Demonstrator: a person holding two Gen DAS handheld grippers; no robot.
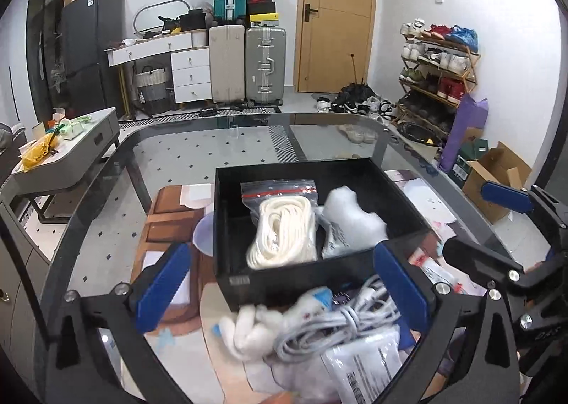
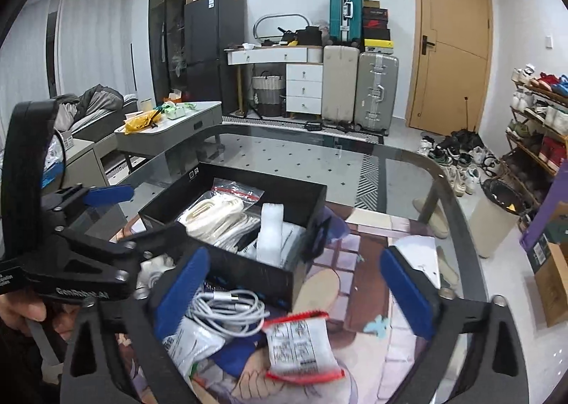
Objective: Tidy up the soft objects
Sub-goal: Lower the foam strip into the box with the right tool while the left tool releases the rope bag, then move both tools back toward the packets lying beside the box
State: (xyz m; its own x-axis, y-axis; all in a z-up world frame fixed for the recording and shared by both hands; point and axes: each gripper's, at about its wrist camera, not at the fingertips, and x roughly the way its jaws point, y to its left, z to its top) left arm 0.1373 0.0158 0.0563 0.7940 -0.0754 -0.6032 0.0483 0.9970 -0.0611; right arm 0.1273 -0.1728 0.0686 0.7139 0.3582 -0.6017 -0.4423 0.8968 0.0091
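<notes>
Both hand-held grippers hovered with their blue-padded fingers spread wide and nothing between them: the left gripper (image 1: 284, 283) hung over the near wall of the black box (image 1: 355, 166), and the right gripper (image 2: 301, 290) sat just to its right, above a small red-edged packet (image 2: 301, 347) that lay flat on the table. Inside the box, a zip bag of white rope (image 1: 284, 226) filled the left part, and a white padded pouch (image 1: 351, 216) leaned beside it on the right, the two touching. Just in front of the box, on the near side, a loose heap waited outside it: a coiled white cable (image 1: 340, 318) rested on a printed plastic bag (image 1: 365, 365), with a white fluffy piece (image 1: 252, 329) at its left edge. In the right wrist view the same cable (image 2: 227, 311) lay under that gripper's left finger (image 2: 181, 294), close to the box's front wall. All of this stood on a glass table (image 1: 170, 155) with a patterned mat showing beneath. Farther off, a wooden door (image 1: 337, 13), three suitcases (image 1: 264, 63), a white drawer unit (image 1: 190, 74) and a shoe rack (image 1: 436, 66) lined the far wall.
</notes>
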